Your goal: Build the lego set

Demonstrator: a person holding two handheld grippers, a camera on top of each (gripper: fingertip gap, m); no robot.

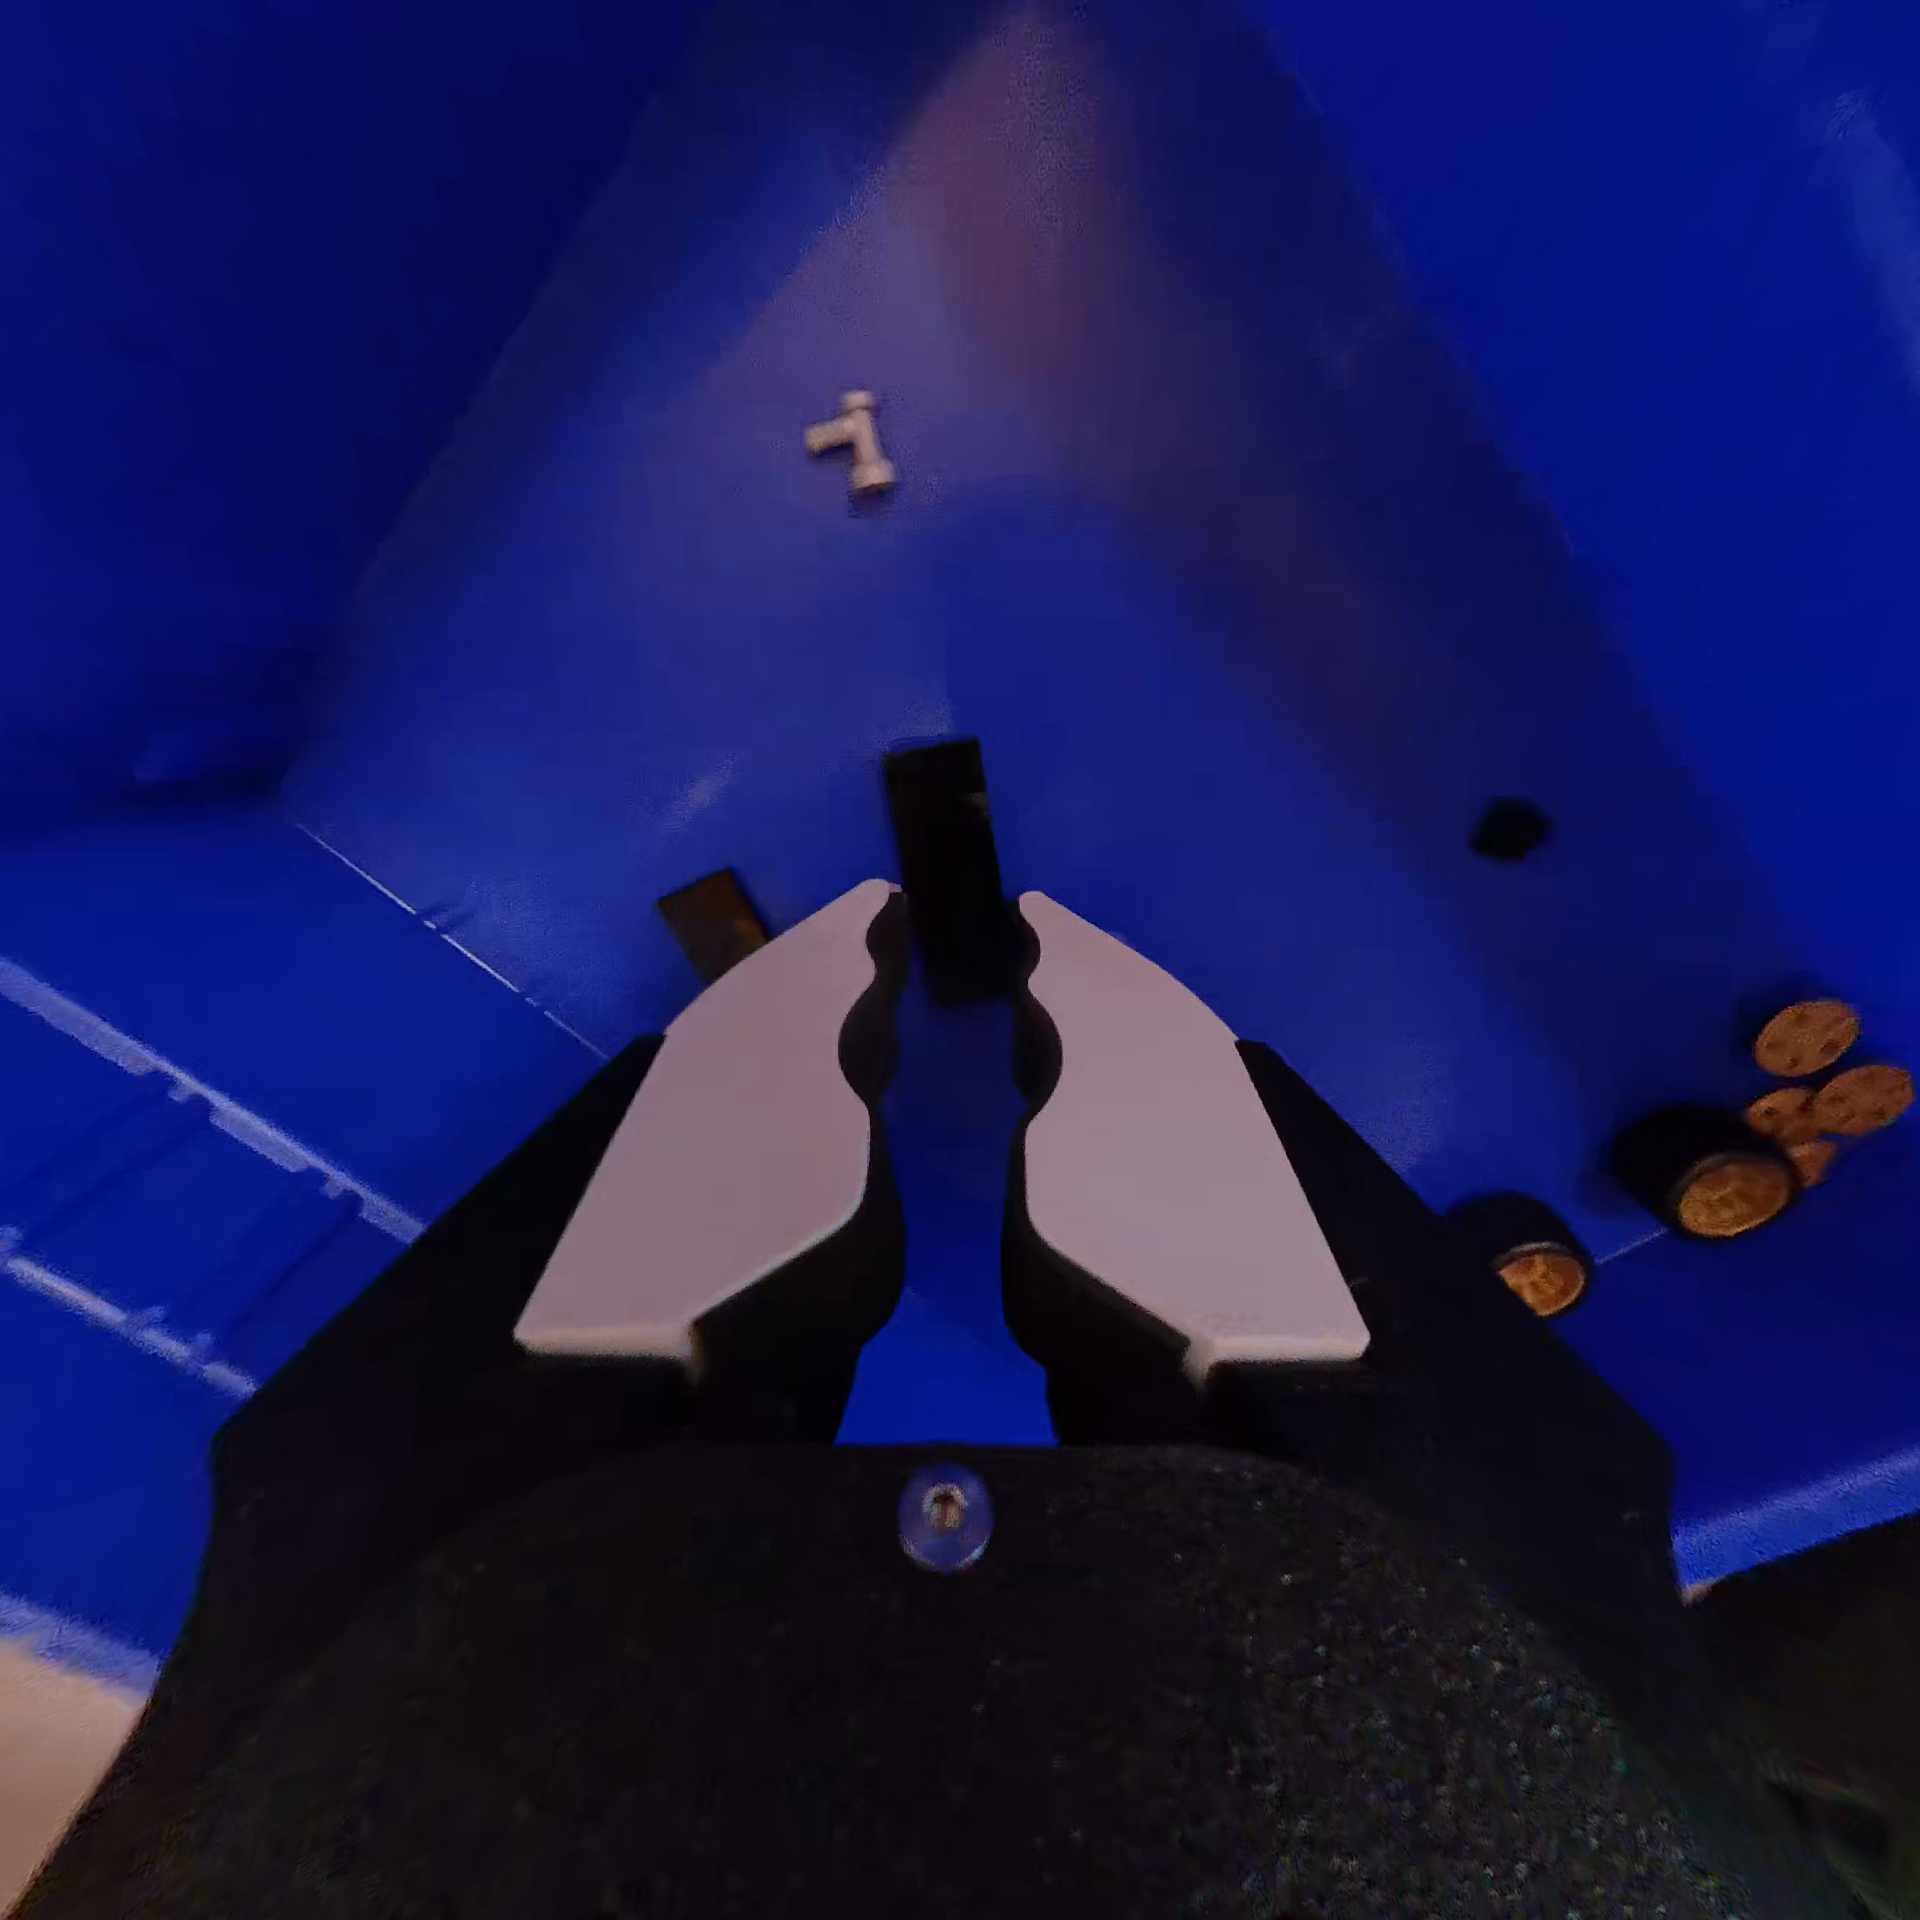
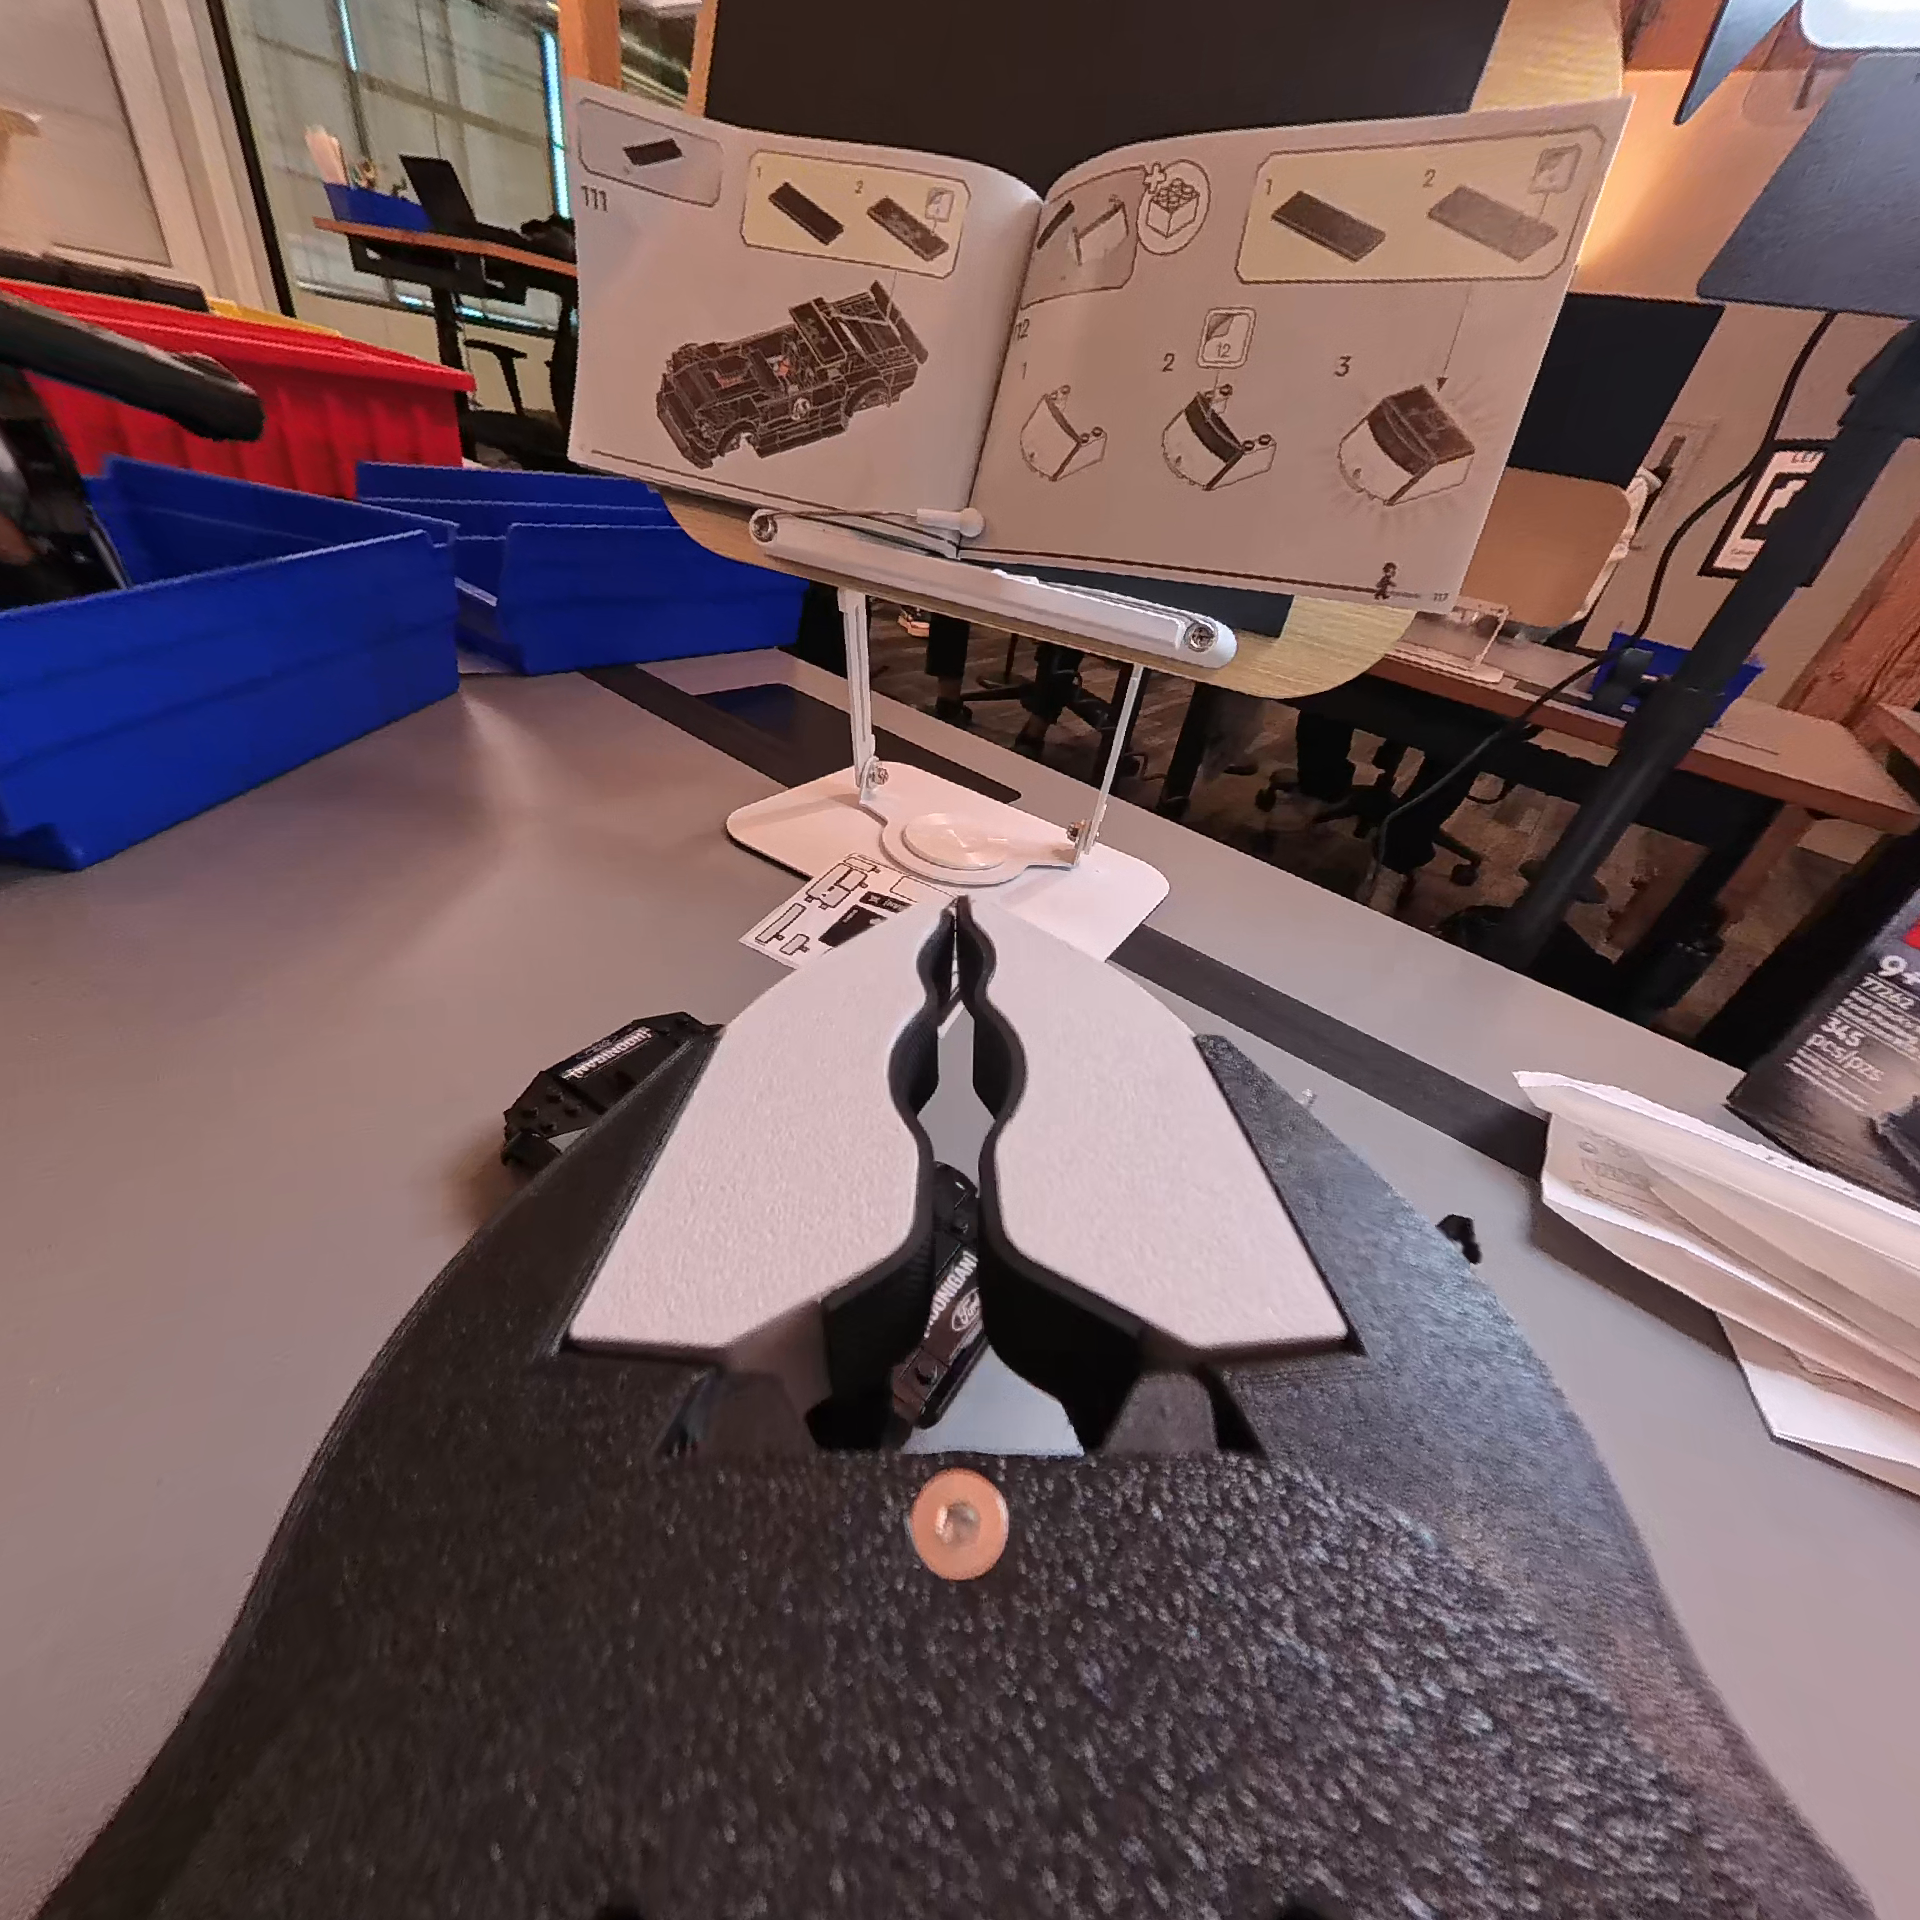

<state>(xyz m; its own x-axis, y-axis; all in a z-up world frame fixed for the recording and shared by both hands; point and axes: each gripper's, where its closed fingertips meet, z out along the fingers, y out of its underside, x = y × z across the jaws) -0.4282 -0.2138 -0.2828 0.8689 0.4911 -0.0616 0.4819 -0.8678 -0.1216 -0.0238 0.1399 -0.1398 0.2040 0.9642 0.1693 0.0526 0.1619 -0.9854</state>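
We saw a glossy blue plastic bin (image 1: 1558, 520), a matt grey tabletop (image 2: 312, 1039), a paper booklet (image 2: 1039, 343), and rough-grained black gripper housing (image 2: 935, 1714).

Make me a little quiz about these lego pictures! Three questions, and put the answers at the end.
1. True or false: the left gripper is reaching into a blue bin.
2. What colour is the long flat piece between its fingertips? A) red B) black C) yellow
3. Fill in the blank: in the right wrist view, the open instruction booklet rests on a white ____.

Key: 1. True. 2. B. 3. stand.
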